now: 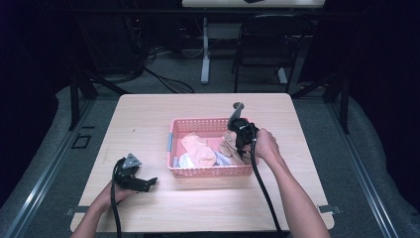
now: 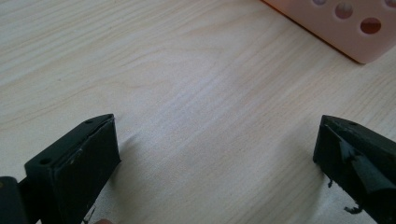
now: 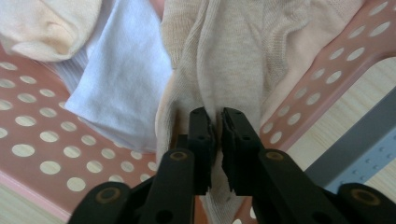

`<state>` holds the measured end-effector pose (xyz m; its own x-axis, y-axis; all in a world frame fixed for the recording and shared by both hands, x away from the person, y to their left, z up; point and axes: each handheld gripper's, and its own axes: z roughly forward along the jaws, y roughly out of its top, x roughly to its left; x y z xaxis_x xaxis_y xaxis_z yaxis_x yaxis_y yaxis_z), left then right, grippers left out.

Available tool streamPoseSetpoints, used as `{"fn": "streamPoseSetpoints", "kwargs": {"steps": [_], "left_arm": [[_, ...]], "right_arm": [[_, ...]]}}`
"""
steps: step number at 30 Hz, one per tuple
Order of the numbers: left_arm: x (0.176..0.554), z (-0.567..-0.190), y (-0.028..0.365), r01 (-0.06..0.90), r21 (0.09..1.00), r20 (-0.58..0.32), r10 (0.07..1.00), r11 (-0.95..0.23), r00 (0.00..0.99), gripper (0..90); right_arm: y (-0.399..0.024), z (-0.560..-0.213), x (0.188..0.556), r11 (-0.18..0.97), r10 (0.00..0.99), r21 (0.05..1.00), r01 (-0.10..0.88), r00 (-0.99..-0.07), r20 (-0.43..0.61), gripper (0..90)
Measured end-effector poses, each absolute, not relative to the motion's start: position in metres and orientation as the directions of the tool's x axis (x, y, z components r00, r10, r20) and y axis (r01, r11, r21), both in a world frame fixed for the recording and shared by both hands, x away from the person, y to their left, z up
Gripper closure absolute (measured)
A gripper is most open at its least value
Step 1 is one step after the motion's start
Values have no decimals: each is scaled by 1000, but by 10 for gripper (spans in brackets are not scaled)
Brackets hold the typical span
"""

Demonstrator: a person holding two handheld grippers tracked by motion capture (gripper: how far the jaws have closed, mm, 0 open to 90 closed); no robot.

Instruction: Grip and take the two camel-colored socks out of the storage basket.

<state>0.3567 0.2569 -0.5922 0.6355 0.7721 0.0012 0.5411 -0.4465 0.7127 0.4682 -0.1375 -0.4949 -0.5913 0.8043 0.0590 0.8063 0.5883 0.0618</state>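
High view: pink basket (image 1: 210,171) holds socks | right hand-held gripper (image 3: 218,122) pinches beige sock (image 3: 224,60) | left hand-held gripper (image 2: 215,154) wide

Pink perforated plastic basket (image 1: 210,171) w/ round holes; beige knit fabric sock (image 3: 224,56); white ribbed cloth (image 3: 126,74); peach soft garment (image 1: 198,148); light woodgrain table (image 1: 148,114); black jaws both grippers.

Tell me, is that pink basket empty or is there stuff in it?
Not empty. The pink basket holds several crumpled cloth pieces: a peach one, a white one, and a beige one pinched by the right gripper.
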Motion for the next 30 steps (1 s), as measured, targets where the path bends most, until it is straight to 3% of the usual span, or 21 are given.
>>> {"fn": "streamPoseSetpoints", "kwargs": {"steps": [8, 30], "left_arm": [[357, -592, 257, 541, 713, 1, 772, -447, 636, 0], [357, -592, 257, 541, 713, 2, 772, -446, 635, 0]], "right_arm": [[-139, -485, 467, 594, 798, 85, 800, -599, 69, 871], [-147, -440, 464, 593, 789, 155, 790, -608, 83, 880]]}}
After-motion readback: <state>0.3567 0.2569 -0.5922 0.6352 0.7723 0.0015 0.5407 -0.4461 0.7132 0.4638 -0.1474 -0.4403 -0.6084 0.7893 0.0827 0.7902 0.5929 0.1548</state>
